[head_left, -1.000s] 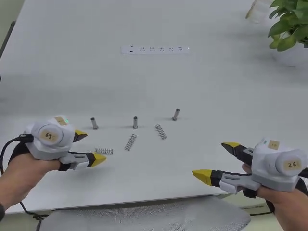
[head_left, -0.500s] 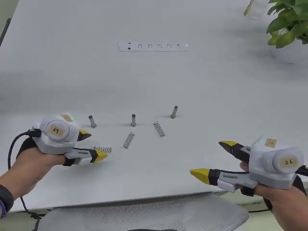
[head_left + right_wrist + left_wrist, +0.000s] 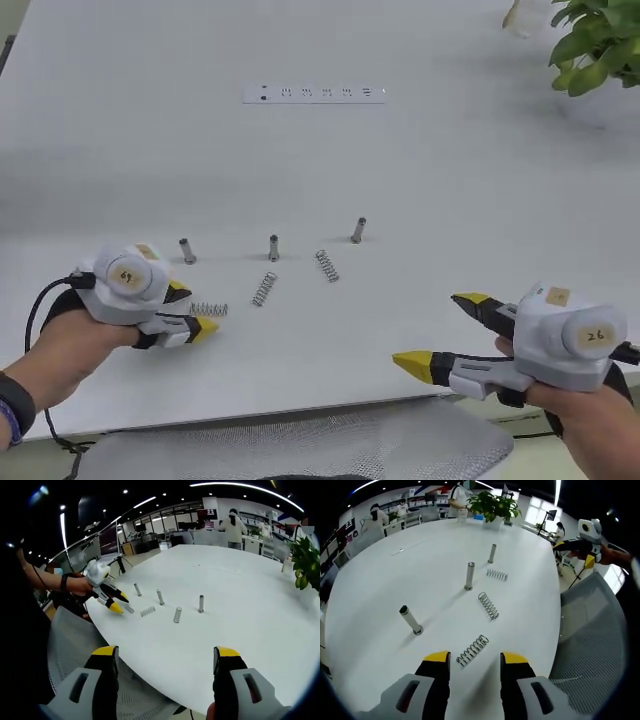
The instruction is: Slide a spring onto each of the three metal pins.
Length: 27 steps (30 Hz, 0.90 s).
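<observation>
white worktable (image 3: 420,150): lining up on the nearest spring (image 3: 472,650)

our left gripper (image 3: 475,657) has its jaws apart, and the spring lies flat on the table between the tips and just ahead of them. we judge the grasp is the step in hand. we should close gently across the coil near one end, keeping the other end free to meet the bare pin (image 3: 410,619) ahead and to the left. the other springs (image 3: 488,605) and pins (image 3: 469,576) sit further ahead. our right gripper (image 3: 167,652) hangs wide open and empty, well apart from them.
</observation>
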Available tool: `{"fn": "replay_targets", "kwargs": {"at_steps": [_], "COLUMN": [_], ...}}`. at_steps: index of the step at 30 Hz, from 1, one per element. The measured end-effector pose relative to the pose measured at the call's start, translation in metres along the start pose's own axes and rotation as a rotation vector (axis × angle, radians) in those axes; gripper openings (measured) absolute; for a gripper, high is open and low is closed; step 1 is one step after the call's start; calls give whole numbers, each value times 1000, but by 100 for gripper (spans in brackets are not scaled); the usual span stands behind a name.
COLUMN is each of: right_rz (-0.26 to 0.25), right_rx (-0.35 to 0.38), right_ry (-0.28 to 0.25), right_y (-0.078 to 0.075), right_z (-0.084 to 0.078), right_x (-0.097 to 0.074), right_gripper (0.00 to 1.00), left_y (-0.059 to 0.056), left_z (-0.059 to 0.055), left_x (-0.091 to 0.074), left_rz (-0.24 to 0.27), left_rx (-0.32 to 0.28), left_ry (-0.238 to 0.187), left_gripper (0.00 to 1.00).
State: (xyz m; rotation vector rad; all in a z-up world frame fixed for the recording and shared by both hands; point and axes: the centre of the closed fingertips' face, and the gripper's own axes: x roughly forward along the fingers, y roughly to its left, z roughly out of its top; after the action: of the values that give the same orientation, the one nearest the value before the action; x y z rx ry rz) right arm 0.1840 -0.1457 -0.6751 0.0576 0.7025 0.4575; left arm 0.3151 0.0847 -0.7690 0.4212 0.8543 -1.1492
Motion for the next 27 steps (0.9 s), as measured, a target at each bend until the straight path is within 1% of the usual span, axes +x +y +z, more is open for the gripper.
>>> {"fn": "replay_targets", "kwargs": {"at_steps": [9, 13, 21, 24, 25, 26, 27], "right_rz": [1, 2, 6, 6, 7, 7, 7], "right_rx": [-4, -5, -6, -7, -6, -7, -7], "right_ry": [-5, -7, -5, -5, -6, -6, -5], "right_y": [-1, 0, 1, 1, 1, 1, 1], "right_z": [3, 4, 4, 5, 5, 5, 4], "right_x": [0, 1, 2, 2, 2, 2, 2], "right_gripper": [76, 76, 76, 76, 76, 76, 76], "left_y": [-5, -5, -5, -5, -5, -5, -6], "left_z": [-3, -6, -18, -26, -28, -27, -27], "left_x": [2, 4, 8, 9, 10, 10, 10], "left_rz": [-13, -17, -23, -13, -14, -7, -10], "left_rx": [38, 51, 101, 142, 155, 162, 160], "left_ry": [19, 28, 71, 110, 115, 108, 111], "left_gripper": [25, 21, 16, 11, 10, 10, 9]}}
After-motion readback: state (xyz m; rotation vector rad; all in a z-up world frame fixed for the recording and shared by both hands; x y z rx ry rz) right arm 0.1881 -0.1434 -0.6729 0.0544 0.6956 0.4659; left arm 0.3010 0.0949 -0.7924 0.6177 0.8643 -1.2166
